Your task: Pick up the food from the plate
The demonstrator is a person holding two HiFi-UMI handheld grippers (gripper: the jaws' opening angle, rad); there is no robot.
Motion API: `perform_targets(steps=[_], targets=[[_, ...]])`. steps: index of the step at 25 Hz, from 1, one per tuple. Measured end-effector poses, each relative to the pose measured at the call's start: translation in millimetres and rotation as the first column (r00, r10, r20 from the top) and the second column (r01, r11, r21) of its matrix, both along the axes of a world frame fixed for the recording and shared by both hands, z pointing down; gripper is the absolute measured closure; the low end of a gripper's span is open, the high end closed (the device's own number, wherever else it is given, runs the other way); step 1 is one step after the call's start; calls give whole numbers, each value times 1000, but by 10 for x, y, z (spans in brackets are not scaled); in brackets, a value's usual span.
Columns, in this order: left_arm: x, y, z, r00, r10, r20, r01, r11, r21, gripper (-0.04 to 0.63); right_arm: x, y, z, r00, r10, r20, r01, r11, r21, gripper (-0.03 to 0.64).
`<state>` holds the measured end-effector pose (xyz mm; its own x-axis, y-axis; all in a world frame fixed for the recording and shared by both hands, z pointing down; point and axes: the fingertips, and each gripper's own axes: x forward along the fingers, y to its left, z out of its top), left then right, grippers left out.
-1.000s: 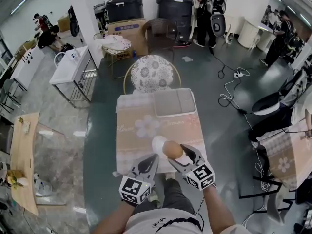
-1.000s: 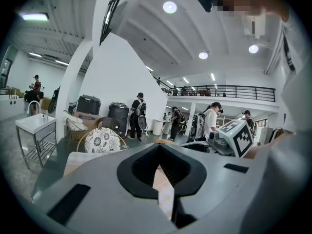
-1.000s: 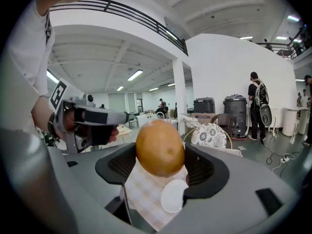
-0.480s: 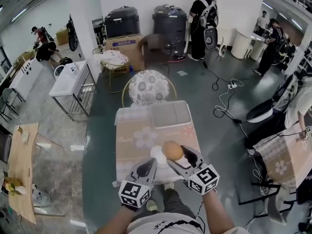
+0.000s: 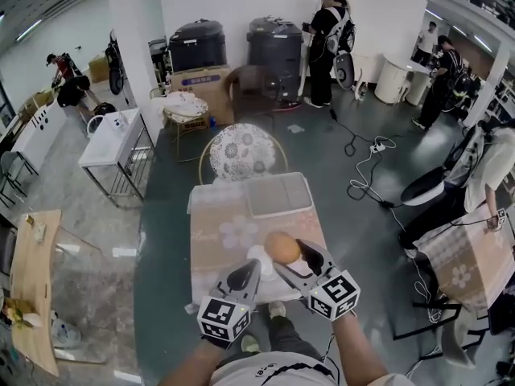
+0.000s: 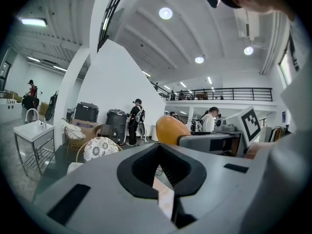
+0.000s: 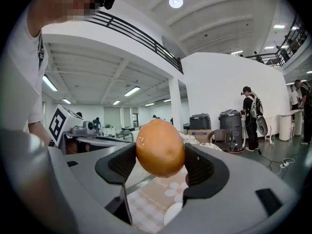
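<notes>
Left gripper [image 5: 244, 273] low at near table edge, tongs pressed together, nothing between them [image 6: 159, 152]. Just right of it, small white plate [image 5: 255, 257] sits on table [image 5: 221, 223] with pale floral cloth. Food [image 5: 282, 247], round orange-brown lump, is off plate, raised above it. Right gripper [image 5: 286, 252] pinches food at both sides between black pads [image 7: 197, 167]; plate [image 7: 173, 213] shows lower down, under food [image 7: 160, 147]. Grey tray [image 5: 278, 194] lies at table's far end.

Open workshop hall (mezzanine railing [image 6: 219, 92], black bins [image 5: 195, 45], floor cables [image 5: 358, 147]).
</notes>
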<state>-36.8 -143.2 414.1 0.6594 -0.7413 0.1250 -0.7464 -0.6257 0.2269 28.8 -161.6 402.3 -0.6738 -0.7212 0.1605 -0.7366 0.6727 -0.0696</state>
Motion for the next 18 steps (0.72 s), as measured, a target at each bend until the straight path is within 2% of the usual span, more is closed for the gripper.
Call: perform_targets(steps=[18], targets=[[-43, -4, 52, 1000, -10, -11, 10, 1000, -5, 591, -19, 18, 9, 1000, 4, -10, -4, 1000, 9, 313]])
